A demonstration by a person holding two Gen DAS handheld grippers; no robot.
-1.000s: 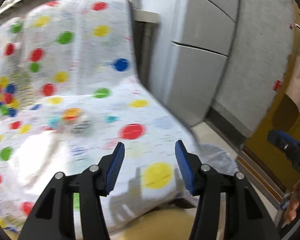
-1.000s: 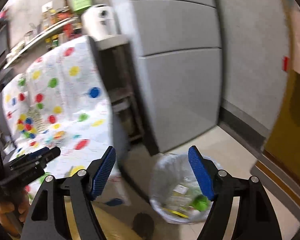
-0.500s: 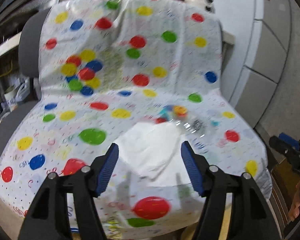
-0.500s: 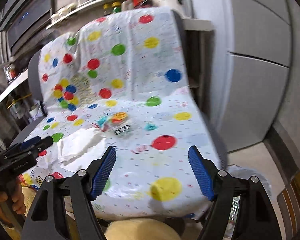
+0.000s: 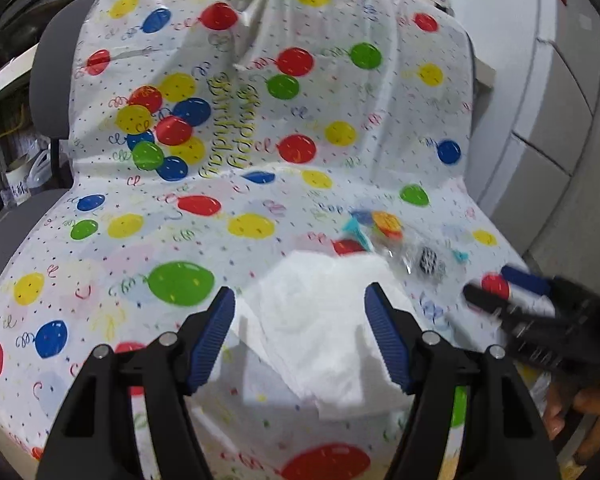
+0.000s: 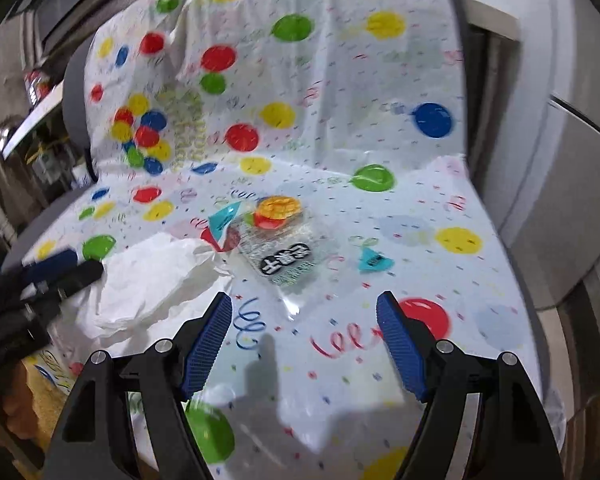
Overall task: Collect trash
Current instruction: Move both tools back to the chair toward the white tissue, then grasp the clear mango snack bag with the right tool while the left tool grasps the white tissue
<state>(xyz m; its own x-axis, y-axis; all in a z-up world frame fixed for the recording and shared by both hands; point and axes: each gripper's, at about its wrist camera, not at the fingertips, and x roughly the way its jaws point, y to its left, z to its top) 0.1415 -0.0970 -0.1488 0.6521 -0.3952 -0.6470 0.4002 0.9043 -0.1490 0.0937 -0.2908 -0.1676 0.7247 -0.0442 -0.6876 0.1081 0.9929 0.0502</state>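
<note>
**Two pieces of trash on the chair seat: handling notes**

Balloon-print cover [image 5: 260, 152] drapes a chair, back and seat, with grey cabinet fronts [image 6: 572, 184] off to the right. Both pieces of trash lie on the seat.

Item 1: white tissue [image 5: 324, 320], crumpled, on the near half of the seat. My left gripper [image 5: 300, 336] is spread wide with nothing in it, and the tissue shows between its fingers. I cannot tell whether the fingers touch it yet.

Item 2: clear plastic wrapper [image 6: 280, 248] with a black label and an orange-yellow print, lying flat just right of the tissue and a little farther back. Its left edge looks to meet or overlap the tissue's far corner. My right gripper [image 6: 304, 340] is also spread wide and empty, on the near side of the wrapper and apart from it.

Handling, my judgement:
- Tissue: very light, soft, no stiffness. It should bunch up in a pinch. Best hold is a raised fold near its middle, not a thin edge that may tear or slip out.
- Wrapper: light, thin, slick, lying flat. Hard to get a finger under. I would aim at the crinkled near edge, where the film seems to lift a little.
- Risk: the cover is loose cloth or film, so a deep pinch could catch it too.
</note>
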